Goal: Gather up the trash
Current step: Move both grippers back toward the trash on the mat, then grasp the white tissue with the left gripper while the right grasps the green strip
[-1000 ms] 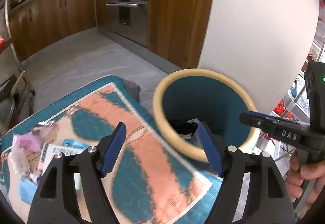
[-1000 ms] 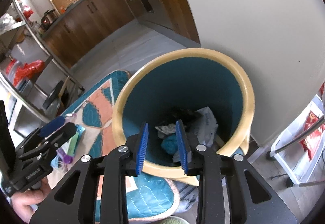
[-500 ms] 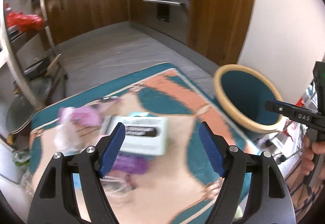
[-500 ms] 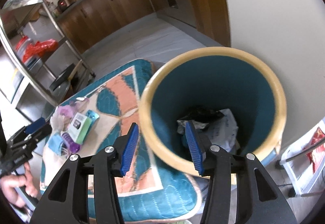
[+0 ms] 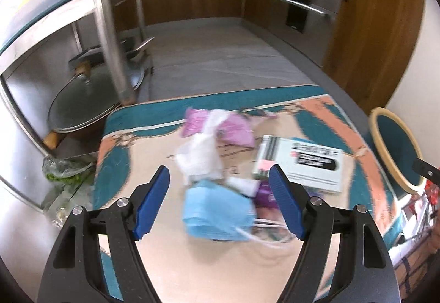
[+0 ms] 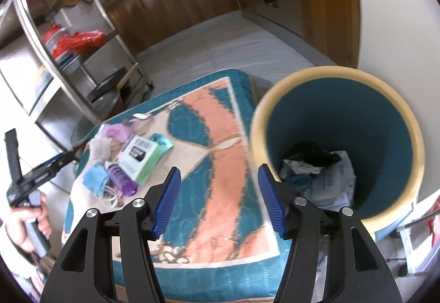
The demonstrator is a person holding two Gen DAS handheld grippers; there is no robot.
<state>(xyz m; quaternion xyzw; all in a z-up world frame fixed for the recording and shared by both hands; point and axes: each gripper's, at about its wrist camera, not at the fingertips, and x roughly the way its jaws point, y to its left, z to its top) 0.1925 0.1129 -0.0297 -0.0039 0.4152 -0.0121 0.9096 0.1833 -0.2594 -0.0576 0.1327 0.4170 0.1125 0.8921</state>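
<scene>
My left gripper (image 5: 219, 169) is open and hovers over a pile of trash on the patterned rug (image 5: 341, 121). Between its fingers lie a blue face mask (image 5: 217, 215) and a crumpled white wrapper (image 5: 200, 157). A pink wrapper (image 5: 236, 130), a white and green box (image 5: 308, 163) and a purple bottle (image 5: 265, 193) lie close by. My right gripper (image 6: 219, 168) hangs over the rug just left of the teal bin (image 6: 338, 77), its jaws opening with nothing between them. The bin holds crumpled trash (image 6: 327, 171). In the right wrist view the pile (image 6: 141, 156) lies at the left.
A steel shelf rack (image 5: 110, 28) with a lidded pan (image 5: 88, 99) stands left of the rug. A bag of greens (image 5: 66, 174) lies under it. Wooden cabinets (image 5: 371, 28) and a white wall (image 6: 398, 14) stand behind the bin. A white rack (image 6: 418, 234) is at the right.
My left gripper swung away from the bin and over to the trash pile, still open. My right gripper slid left off the bin's mouth and its jaws widened.
</scene>
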